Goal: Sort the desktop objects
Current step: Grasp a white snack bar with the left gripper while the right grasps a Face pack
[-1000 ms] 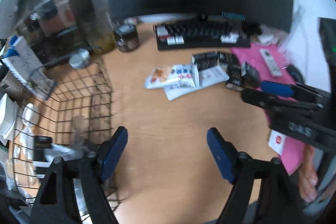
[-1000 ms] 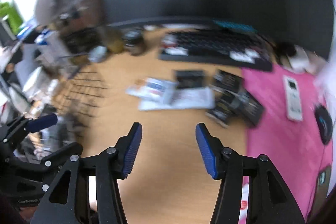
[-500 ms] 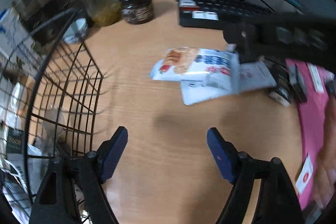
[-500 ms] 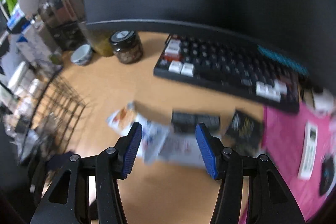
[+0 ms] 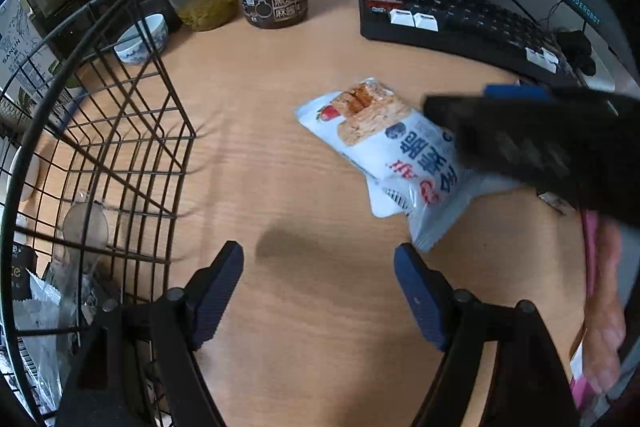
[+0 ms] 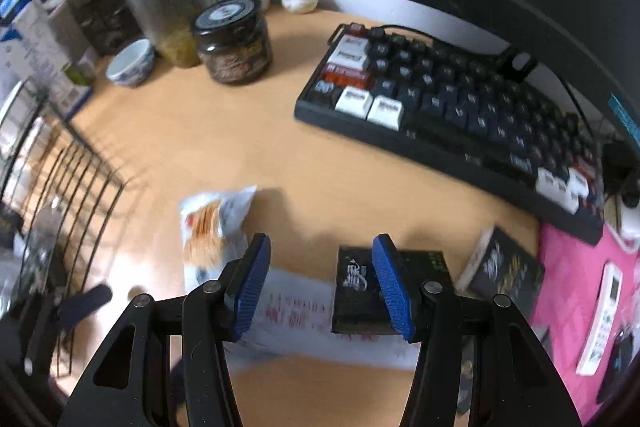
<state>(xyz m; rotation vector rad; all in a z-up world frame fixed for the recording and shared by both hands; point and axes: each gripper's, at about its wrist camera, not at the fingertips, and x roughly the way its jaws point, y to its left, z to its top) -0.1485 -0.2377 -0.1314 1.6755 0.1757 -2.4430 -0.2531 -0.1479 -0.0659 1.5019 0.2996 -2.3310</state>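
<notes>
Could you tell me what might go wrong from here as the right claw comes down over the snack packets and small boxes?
1. The right claw, open, hangs over both a white packet and a black box, so it may pinch two things at once.
2. The snack packet overlaps another packet; lifting one could drag the other.
3. The left claw sits close to the wire basket and could snag it.
</notes>
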